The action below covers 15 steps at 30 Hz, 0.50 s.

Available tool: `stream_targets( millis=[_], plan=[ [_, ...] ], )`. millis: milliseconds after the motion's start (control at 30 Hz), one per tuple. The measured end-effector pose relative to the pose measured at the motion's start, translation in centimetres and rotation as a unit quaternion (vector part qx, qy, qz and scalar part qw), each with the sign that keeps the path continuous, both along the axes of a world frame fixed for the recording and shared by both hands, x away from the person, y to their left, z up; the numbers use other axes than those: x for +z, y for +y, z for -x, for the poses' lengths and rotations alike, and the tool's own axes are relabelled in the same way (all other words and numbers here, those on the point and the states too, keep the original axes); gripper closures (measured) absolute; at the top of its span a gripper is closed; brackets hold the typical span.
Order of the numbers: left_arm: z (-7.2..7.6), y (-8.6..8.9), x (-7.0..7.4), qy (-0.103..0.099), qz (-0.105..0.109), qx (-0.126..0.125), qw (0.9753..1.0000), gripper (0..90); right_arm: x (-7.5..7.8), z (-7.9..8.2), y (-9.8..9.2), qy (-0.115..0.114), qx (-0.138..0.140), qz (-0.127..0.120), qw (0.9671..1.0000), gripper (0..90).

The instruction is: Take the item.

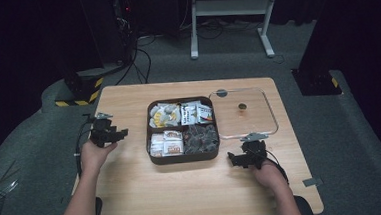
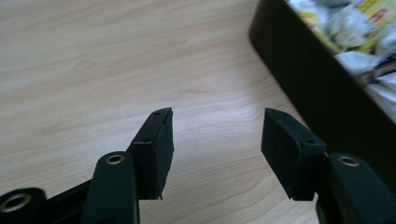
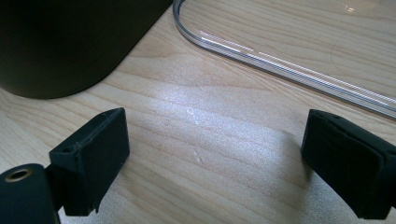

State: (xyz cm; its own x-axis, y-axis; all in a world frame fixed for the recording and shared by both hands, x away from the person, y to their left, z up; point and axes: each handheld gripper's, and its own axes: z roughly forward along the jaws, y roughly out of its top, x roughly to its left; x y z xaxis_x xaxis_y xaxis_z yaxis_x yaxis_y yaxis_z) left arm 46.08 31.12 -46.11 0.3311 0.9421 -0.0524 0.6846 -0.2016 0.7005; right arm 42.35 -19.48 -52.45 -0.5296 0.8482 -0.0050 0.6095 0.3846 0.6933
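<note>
From above, our left gripper (image 1: 114, 134) sits left of the snack box (image 1: 153, 140), our right gripper (image 1: 241, 157) just off its near right corner. Left gripper view: jaws apart, empty, box wall (image 2: 317, 88) to their right. Right gripper view: jaws wide, empty, clear lid (image 3: 280, 60) just ahead.

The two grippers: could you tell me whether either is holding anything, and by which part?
Nothing is held: the left gripper and the right gripper both stand open over bare table.

A four-compartment tray (image 1: 150, 140) of packets sits mid-desk (image 1: 183, 188), its lid (image 1: 271, 115) lying just right; grippers flank it left (image 1: 111, 136) and right (image 1: 238, 159).
</note>
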Motion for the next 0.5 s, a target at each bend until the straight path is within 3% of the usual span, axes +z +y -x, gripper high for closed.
stream_targets(
  millis=[33,500],
  plan=[
    [0.1,-0.5,0.4,-0.008,0.005,-0.010,0.9999,44.4,0.0,0.0,0.0,0.000,0.000,0.000,1.0000,7.6],
    [0.0,-2.8,1.7,-0.020,0.028,-0.063,0.9974,47.7,0.0,0.1,0.0,0.000,-0.001,0.000,1.0000,7.7]
  ],
)
